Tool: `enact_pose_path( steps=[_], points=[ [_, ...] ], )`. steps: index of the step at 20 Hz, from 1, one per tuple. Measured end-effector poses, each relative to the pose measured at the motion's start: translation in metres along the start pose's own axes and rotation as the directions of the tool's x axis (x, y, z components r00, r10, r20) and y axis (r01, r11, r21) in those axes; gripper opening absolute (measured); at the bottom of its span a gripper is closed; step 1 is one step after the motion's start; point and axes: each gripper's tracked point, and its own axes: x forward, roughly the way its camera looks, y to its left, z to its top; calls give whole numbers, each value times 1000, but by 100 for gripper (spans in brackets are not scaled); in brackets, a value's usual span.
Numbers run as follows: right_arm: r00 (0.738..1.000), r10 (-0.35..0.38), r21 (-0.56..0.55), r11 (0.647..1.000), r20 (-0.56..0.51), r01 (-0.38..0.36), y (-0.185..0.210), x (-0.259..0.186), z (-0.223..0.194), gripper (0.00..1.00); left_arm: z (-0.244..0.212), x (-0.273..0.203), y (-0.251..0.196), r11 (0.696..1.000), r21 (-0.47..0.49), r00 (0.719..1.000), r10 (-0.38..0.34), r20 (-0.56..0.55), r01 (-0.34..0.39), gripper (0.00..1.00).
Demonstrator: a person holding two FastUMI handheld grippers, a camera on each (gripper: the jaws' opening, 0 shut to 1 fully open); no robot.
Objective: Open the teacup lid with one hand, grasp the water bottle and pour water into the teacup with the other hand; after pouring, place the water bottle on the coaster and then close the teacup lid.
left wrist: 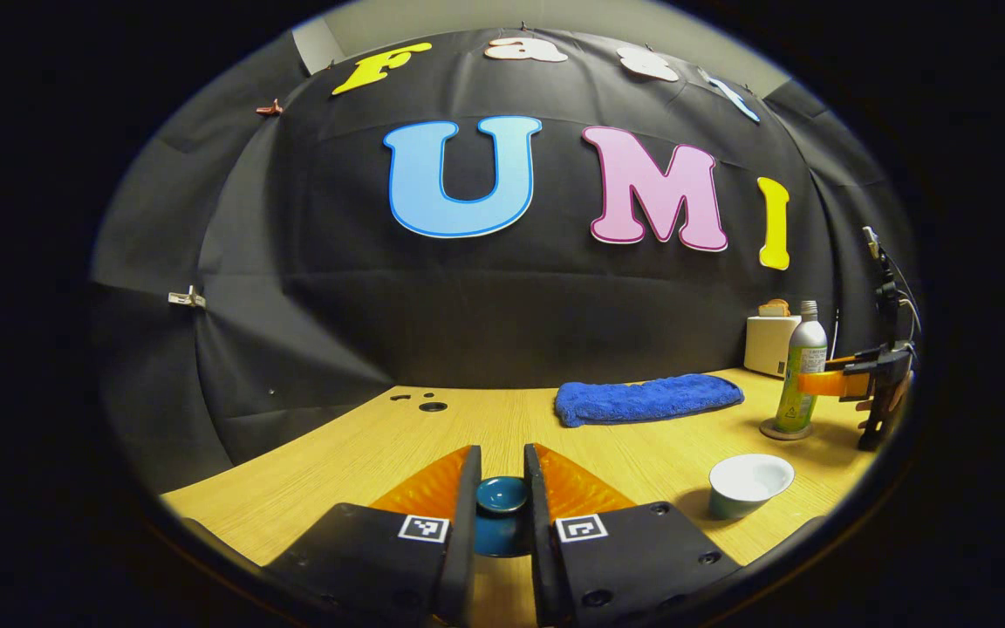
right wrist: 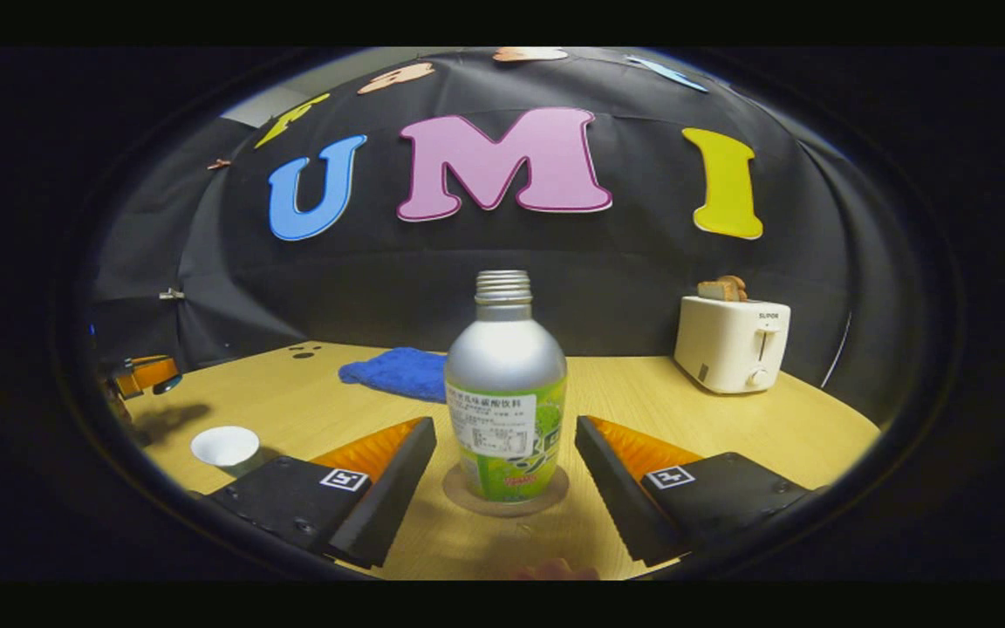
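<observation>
**Lid pinched in your left tongs, bottle standing on the coaster**

Your left tongs (left wrist: 502,501) sit closest in the left gripper view, their fingers pressed in on the blue teacup lid (left wrist: 502,494), which they hold between them above the wooden surface (left wrist: 363,453). To the right of them on that surface stands the teacup (left wrist: 749,486), uncovered, its white inside showing. Whether it holds water you cannot tell from here.

Further right, the water bottle (left wrist: 802,366) stands upright on the round coaster (left wrist: 785,430). Your right tongs (left wrist: 821,384) show beside it at the far right edge of that view, with part of a hand (left wrist: 882,406) behind them.

In the right gripper view your right tongs (right wrist: 505,475) are spread wide, one finger on each side of the water bottle (right wrist: 505,392) and neither touching it. The bottle has no cap, its threaded neck bare, and it rests squarely on the coaster (right wrist: 459,497). The teacup (right wrist: 225,447) sits low on the left, well apart from the bottle.

A blue towel (left wrist: 646,399) lies toward the back of the surface, and a white toaster (right wrist: 731,342) with bread in its slots stands at the back right.
</observation>
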Motion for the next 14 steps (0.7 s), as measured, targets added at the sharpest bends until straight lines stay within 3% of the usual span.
enact_pose_path(
  steps=[10,14],
  points=[
    [995,-12,-27,1000,99,15,6,-83,16,99,-1,-4,1,1000,-2,1000,13,-3,-13,30],
    [998,16,-3,1000,61,-16,14,-105,-2,99,0,-3,-6,1000,1,1000,-15,-4,15,31]
  ],
)
